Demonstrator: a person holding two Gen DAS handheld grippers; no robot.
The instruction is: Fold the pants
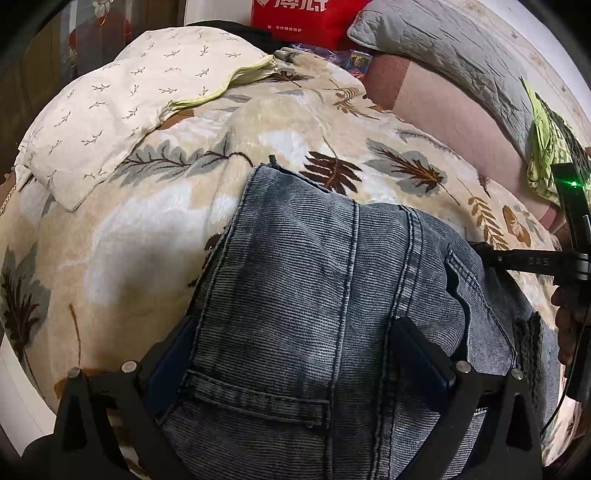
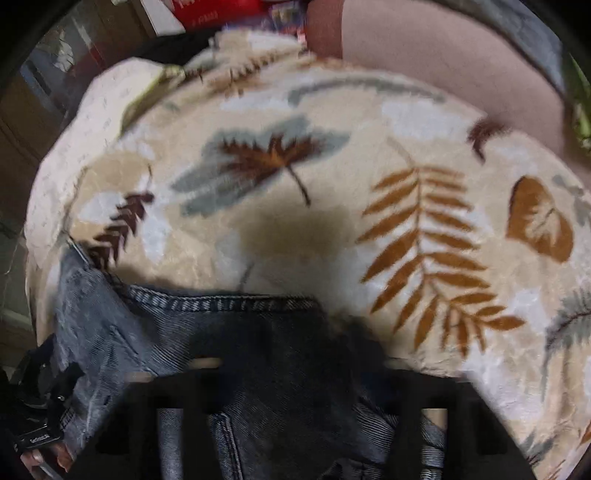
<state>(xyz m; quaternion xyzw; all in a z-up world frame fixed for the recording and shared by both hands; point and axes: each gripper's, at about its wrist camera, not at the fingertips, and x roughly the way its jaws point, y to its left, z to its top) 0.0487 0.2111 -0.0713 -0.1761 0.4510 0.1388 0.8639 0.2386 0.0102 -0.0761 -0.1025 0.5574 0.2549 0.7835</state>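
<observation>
The grey-blue denim pants point(image 1: 314, 295) lie bunched on a cream leaf-patterned blanket point(image 1: 155, 229). My left gripper point(image 1: 295, 354) stands wide open over them, one finger at each side of the fabric, back pocket seam near the jaws. In the left wrist view the right gripper point(image 1: 517, 260) reaches in from the right onto the pants' edge. In the blurred right wrist view the pants point(image 2: 221, 350) fill the lower left, and the right gripper point(image 2: 295, 373) sits low over dark denim; I cannot tell whether it grips.
A cream pillow with small sprigs point(image 1: 122, 99) lies at the back left. A grey quilted pillow point(image 1: 443, 48), pink sheet point(image 1: 443, 110), green cloth point(image 1: 546, 155) and red bag point(image 1: 303, 18) lie at the back right.
</observation>
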